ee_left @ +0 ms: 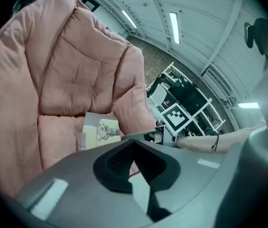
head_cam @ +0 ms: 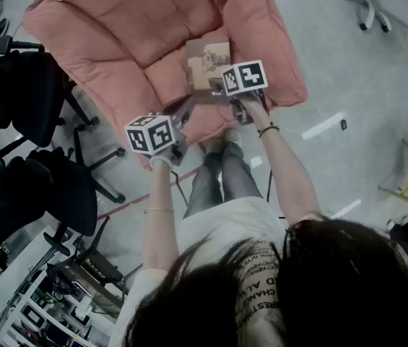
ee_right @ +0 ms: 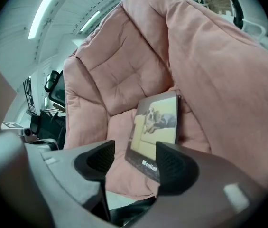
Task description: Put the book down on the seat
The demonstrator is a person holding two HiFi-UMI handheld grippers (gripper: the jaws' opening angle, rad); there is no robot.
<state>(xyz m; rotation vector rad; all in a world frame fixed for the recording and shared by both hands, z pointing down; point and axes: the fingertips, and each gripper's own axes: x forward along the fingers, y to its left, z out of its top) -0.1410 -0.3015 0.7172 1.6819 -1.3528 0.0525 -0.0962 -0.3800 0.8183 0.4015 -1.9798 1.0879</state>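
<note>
A book (head_cam: 207,63) with a dog picture on its cover lies on the seat of a pink padded chair (head_cam: 110,27), leaning against the cushion on the right (ee_right: 209,80). My right gripper (ee_right: 134,163) is open at the book's (ee_right: 156,125) near edge. The book's lower corner shows between the wide-spread pads (ee_right: 174,167), and neither pad presses on it. In the head view the right gripper (head_cam: 227,96) sits at the front of the seat. My left gripper (ee_left: 134,161) is shut with nothing in it, and is held lower left of the book (ee_left: 99,131), off the chair's front edge (head_cam: 178,121).
Two black office chairs (head_cam: 27,96) (head_cam: 41,194) stand close on the left of the pink chair. Shelving (head_cam: 37,309) is at the lower left. The person's legs (head_cam: 218,172) are right in front of the seat. Another chair base (head_cam: 366,2) is at the far right.
</note>
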